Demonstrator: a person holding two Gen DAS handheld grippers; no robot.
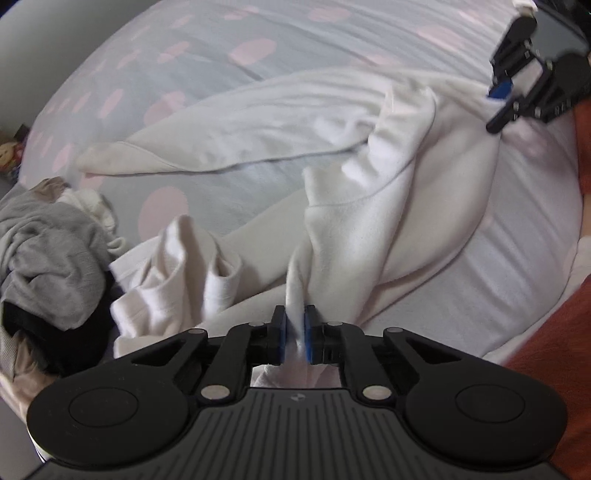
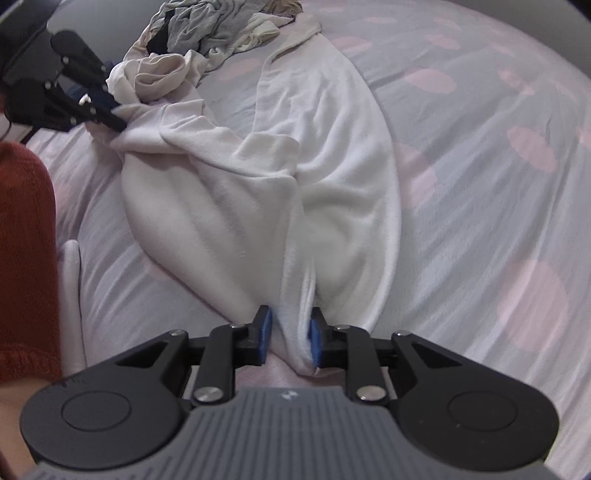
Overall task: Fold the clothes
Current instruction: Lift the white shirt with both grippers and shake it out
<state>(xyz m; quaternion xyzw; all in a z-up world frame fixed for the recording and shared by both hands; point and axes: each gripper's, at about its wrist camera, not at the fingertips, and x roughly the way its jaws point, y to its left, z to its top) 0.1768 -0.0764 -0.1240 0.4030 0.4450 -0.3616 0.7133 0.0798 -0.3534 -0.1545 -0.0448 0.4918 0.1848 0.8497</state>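
Note:
A white fleece garment (image 1: 369,229) lies stretched and rumpled across the bed. In the left wrist view, my left gripper (image 1: 294,325) is shut on a bunched edge of it, with the blue pads pressing the cloth from both sides. My right gripper (image 2: 290,326) is shut on a thick fold at the garment's (image 2: 325,177) other end. Each gripper also appears in the other's view: the right gripper (image 1: 495,110) at top right, the left gripper (image 2: 118,114) at top left, both pinching the white cloth.
A pile of grey and black clothes (image 1: 48,258) sits at the bed's edge, also the pile (image 2: 214,26) at the top of the right wrist view. A cream garment (image 2: 155,74) lies beside it. The bedsheet (image 1: 229,66) is grey with pink dots. A red-orange sleeve (image 2: 22,240) is close by.

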